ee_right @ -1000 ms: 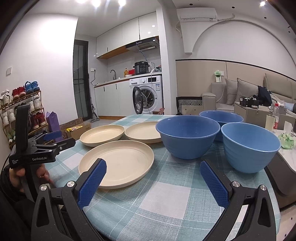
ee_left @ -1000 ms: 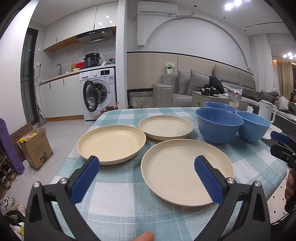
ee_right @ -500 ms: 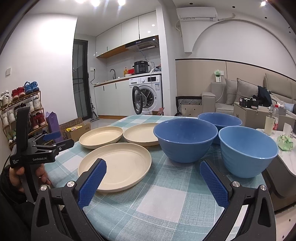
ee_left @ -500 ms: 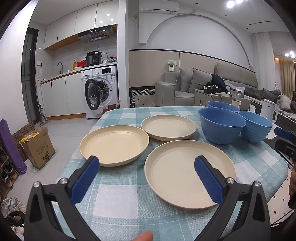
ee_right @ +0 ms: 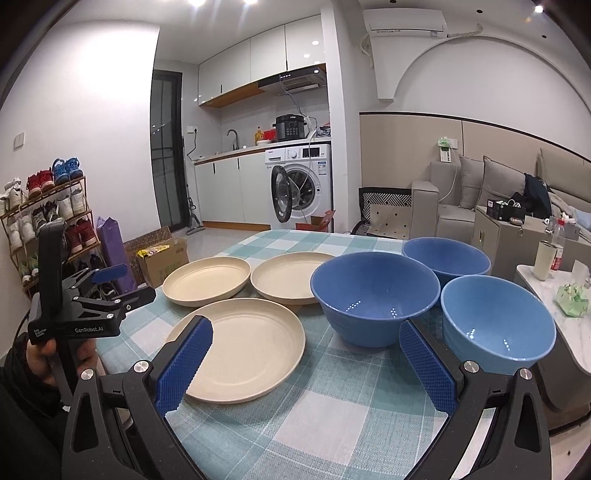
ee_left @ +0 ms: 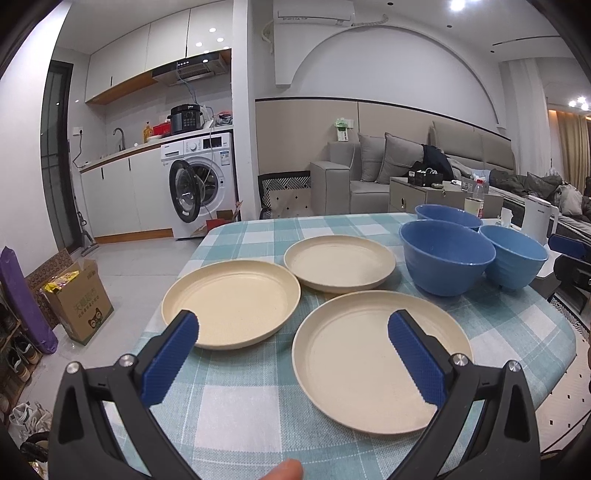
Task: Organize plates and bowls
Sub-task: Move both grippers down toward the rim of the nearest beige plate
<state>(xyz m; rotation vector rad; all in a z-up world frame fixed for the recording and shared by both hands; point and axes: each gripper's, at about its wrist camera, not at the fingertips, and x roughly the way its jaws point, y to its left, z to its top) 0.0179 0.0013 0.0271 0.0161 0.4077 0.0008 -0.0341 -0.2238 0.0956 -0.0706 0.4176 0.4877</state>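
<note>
Likely light, stiff, slick — the nearest cream plate (ee_left: pixel 373 365) wants a rim pinch; left tongs (ee_left: pixel 291 354) and right tongs (ee_right: pixel 304 363) both spread, empty.

Three cream plates (ee_left: pixel 231 302) (ee_left: pixel 340 263) (ee_left: pixel 373 358) and three blue bowls (ee_left: pixel 447 254) (ee_left: pixel 448 217) (ee_left: pixel 515 258) on the worktop (ee_left: pixel 240 417); bowls right of plates.

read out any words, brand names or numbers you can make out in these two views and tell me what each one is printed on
"GenRobot.AI": white lettering on the black body of the left gripper, seen from the right wrist view.
Small white print beside it on the same body: too small to read.
Cardboard box on the floor: printed characters and a cat-face logo, not legible.
Washing machine: panel markings and stickers too small to read.
Air conditioner: small grey marking, blurred.
Plates and bowls: no text.
</note>
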